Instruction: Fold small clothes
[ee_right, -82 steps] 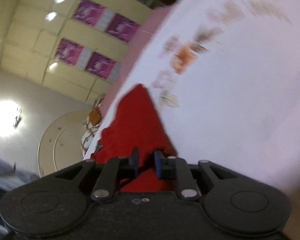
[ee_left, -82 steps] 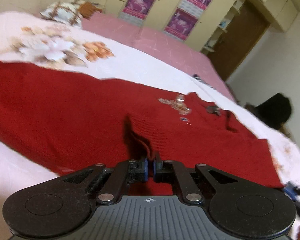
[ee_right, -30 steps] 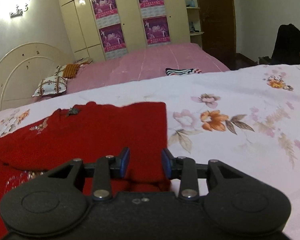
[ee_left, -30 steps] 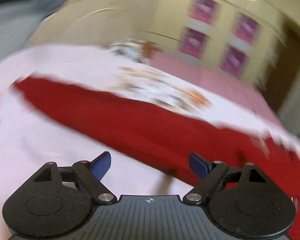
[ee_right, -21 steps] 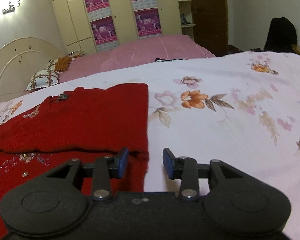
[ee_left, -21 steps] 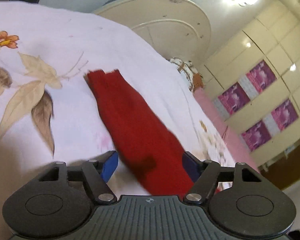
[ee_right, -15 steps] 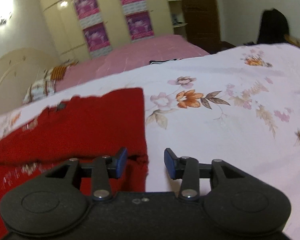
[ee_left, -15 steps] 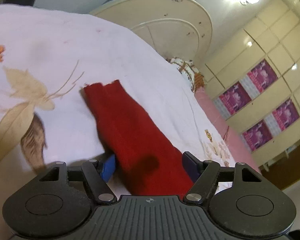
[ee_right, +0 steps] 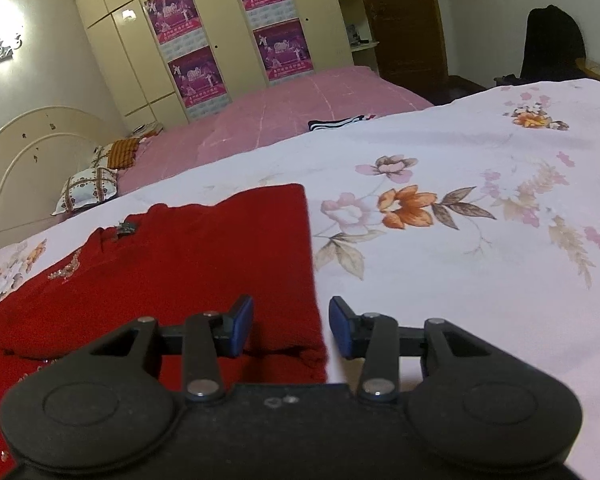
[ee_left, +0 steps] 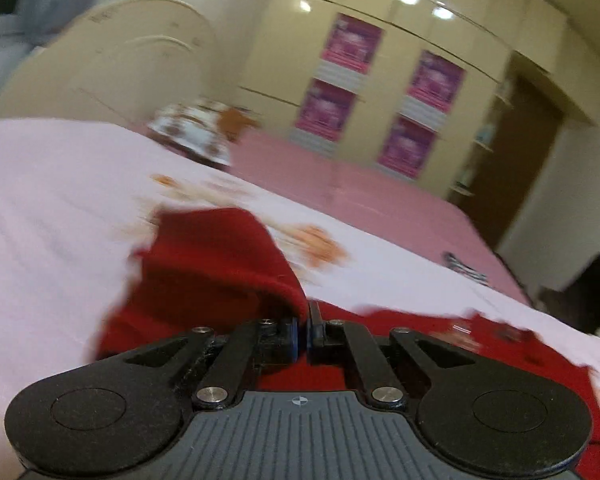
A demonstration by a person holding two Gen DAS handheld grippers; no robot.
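The left gripper (ee_left: 302, 330), angled down, has just closed and pinches a raised fold of the red sweater (ee_right: 204, 256) spread on the floral bed sheet (ee_right: 440, 264), while the right gripper (ee_right: 291, 326) stands spread over its corner, pads apart.

Sweater (ee_right: 204, 264) on floral sheet (ee_right: 440, 280), pillows (ee_right: 88, 188) and wardrobe (ee_right: 220, 40) behind

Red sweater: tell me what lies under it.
The red sweater lies on a floral bedsheet; whatever is beneath its folded layers is covered.
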